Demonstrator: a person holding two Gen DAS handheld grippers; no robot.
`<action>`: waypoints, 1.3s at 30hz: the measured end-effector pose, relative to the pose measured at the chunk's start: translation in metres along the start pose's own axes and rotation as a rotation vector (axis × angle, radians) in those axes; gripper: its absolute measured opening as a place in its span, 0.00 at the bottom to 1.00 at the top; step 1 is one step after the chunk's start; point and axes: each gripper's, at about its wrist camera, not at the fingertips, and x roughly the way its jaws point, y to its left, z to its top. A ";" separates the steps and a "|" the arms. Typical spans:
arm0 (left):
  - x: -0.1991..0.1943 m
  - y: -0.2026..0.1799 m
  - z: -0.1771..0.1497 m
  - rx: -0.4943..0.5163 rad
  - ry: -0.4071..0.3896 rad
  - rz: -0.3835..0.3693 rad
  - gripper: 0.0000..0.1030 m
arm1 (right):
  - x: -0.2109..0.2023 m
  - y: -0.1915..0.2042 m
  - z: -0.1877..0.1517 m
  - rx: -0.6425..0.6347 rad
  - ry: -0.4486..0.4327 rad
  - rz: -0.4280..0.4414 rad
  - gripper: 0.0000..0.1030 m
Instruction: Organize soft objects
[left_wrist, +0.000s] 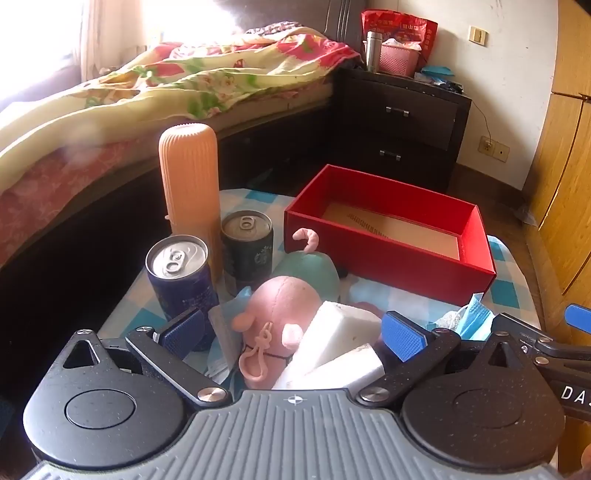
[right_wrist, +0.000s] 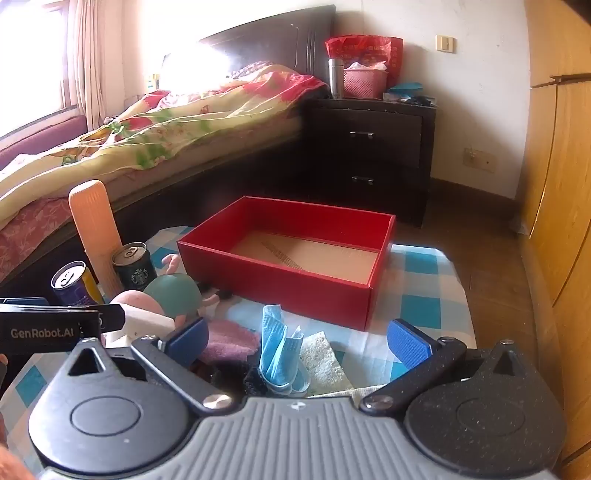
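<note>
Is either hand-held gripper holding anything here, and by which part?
Nothing is held. The left hand-held gripper is open around the white sponge block; the right hand-held gripper is open above the blue face mask.

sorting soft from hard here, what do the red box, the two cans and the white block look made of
Red box: likely cardboard, matte red skin, bare brown floor inside.
Cans: metal, shiny silver tops with pull tabs, printed sides.
White block: looks like foam or sponge, dull white and slightly soiled, though firmness can't be told by sight.

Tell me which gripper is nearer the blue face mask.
Right. The right gripper is open around the blue face mask; the left gripper sits beside it, over the white sponge.
</note>
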 end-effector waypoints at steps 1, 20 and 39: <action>0.000 0.000 0.000 0.003 0.000 0.000 0.95 | 0.000 0.000 0.000 -0.001 -0.002 0.000 0.82; 0.004 -0.002 -0.007 -0.004 0.008 0.026 0.95 | -0.003 0.005 -0.001 -0.015 -0.034 -0.052 0.82; 0.001 -0.010 -0.012 0.022 0.013 0.024 0.95 | -0.004 0.004 0.000 0.019 -0.056 -0.082 0.82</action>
